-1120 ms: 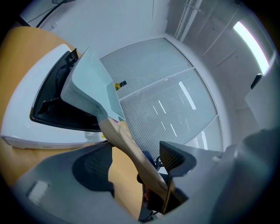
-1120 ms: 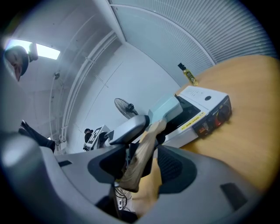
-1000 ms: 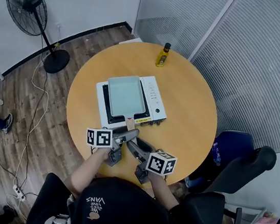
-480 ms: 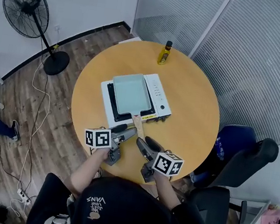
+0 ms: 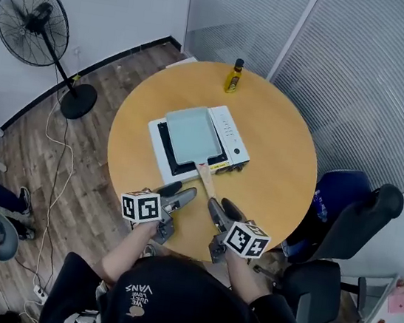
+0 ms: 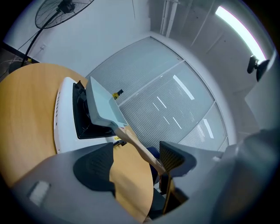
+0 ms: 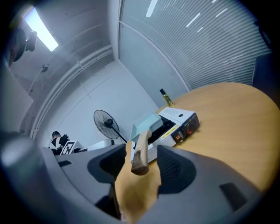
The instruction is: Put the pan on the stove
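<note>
left gripper (image 5: 181,191): jaws apart | right gripper (image 5: 220,207): jaws apart | both side by side

A round table (image 5: 282,150) with a light wooden top carries two things. A white portable stove (image 5: 230,133) sits just off the middle, shifted a little toward 10 o'clock and turned askew, its knob face pointing to about 5 o'clock. A small yellow bottle (image 5: 233,77) with a dark cap stands upright near the rim at 12 o'clock, apart from the stove.
</note>
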